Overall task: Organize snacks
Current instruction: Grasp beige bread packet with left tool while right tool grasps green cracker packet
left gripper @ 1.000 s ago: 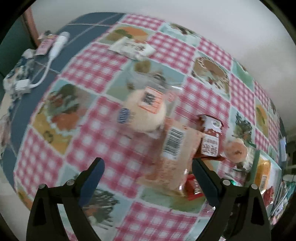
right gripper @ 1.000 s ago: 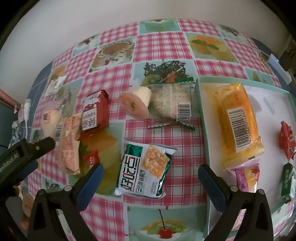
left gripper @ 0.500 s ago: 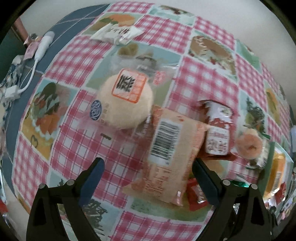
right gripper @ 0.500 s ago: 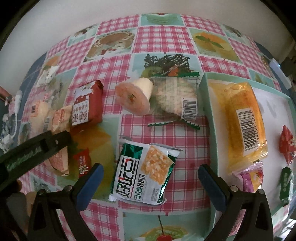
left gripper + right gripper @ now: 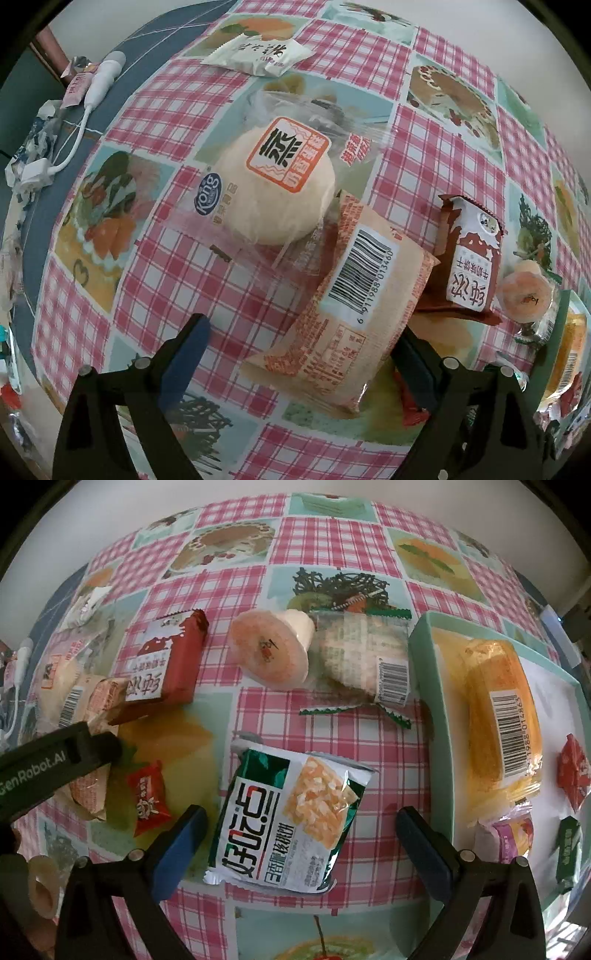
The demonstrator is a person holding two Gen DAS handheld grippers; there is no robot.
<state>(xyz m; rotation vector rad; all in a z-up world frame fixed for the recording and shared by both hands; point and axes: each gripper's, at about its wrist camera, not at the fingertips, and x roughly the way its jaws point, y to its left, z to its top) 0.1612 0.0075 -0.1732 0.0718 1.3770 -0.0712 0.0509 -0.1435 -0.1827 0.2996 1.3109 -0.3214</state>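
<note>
My left gripper is open, its fingers on either side of the near end of an orange barcoded bread packet. A round bun in clear wrap lies just beyond it, and a brown-red milk snack pack to the right. My right gripper is open over a green and white cracker packet. A mint tray at the right holds a yellow cake packet and small sweets. The left gripper also shows in the right wrist view, beside the orange packet.
A jelly cup, a clear-wrapped pastry and a red candy lie on the checked tablecloth. A white snack packet lies at the far edge. A white charger and cable lie at the left table edge.
My left gripper has come down and forward onto the orange bread packet. My right gripper has moved closer to the green cracker packet. Both stay open.
</note>
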